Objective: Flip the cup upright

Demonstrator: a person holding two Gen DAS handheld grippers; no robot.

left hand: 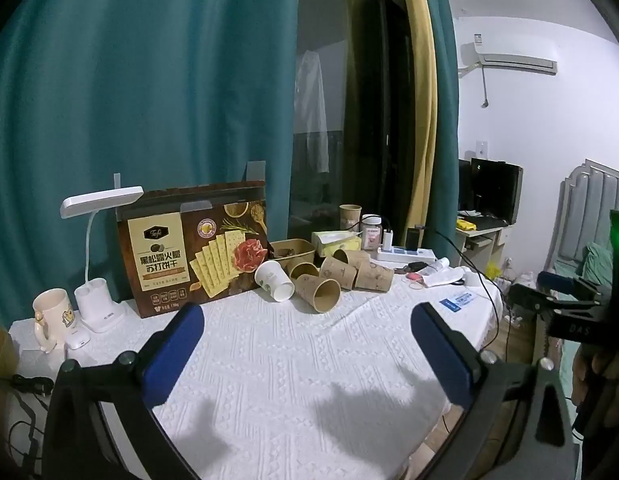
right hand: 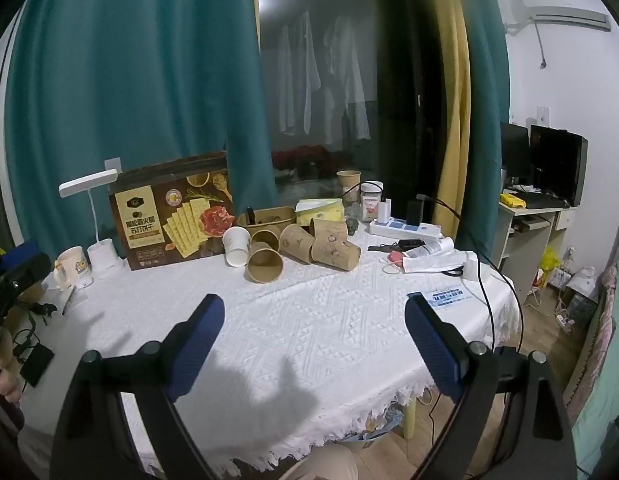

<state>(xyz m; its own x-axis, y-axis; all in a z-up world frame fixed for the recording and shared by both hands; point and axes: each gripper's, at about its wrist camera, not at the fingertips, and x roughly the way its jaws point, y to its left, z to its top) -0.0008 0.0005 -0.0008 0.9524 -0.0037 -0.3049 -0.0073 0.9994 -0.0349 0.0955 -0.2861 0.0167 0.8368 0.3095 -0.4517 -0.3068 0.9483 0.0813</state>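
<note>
1. At the 9 o'clock edge of the white-clothed tabletop (left hand: 293, 360), a cream mug (left hand: 53, 314) stands upright beside a white desk lamp (left hand: 94, 276).
2. Just right of the lamp, a brown cracker box (left hand: 193, 248) stands on edge against the teal curtain (left hand: 149, 92).
3. At 12 o'clock on the tabletop, a white paper cup (left hand: 274, 280) lies on its side, mouth toward the camera, touching the box's lower right corner.
4. Beside it lies a heap of brown paper cups (left hand: 337, 276), all tipped over and touching one another; the nearest brown cup (right hand: 264, 266) shows its open mouth.
5. Behind the heap sit a brown paper bowl (left hand: 292, 249) and a yellow tissue pack (left hand: 336, 242); one brown cup (left hand: 350, 216) stands upright at the rear.
6. At 2 o'clock, a white power strip (left hand: 407, 255) lies near scattered papers (left hand: 445, 276).
7. The left tongs (left hand: 307, 354) hang released over bare cloth at 6 o'clock, blue pads spread wide, well apart from the cups.
8. The right tongs (right hand: 315, 350) likewise gape with nothing between them, also short of the heap.
</note>
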